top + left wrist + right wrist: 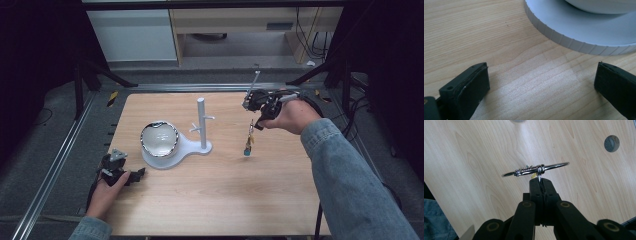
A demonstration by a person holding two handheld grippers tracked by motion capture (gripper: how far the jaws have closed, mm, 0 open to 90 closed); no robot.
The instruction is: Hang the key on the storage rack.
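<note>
Firmly clamped: right gripper (541,182) pinching keyring (535,169)

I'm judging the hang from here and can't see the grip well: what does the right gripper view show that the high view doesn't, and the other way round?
Right gripper view: the jaws of the right gripper pinched together on a small loop of the keyring, whose large metal ring lies edge-on.

High view: the white peg stand, the bowl on its base, the left gripper resting on the table, and the charm dangling below the right gripper.

Both: the wooden table and the held keyring.
</note>
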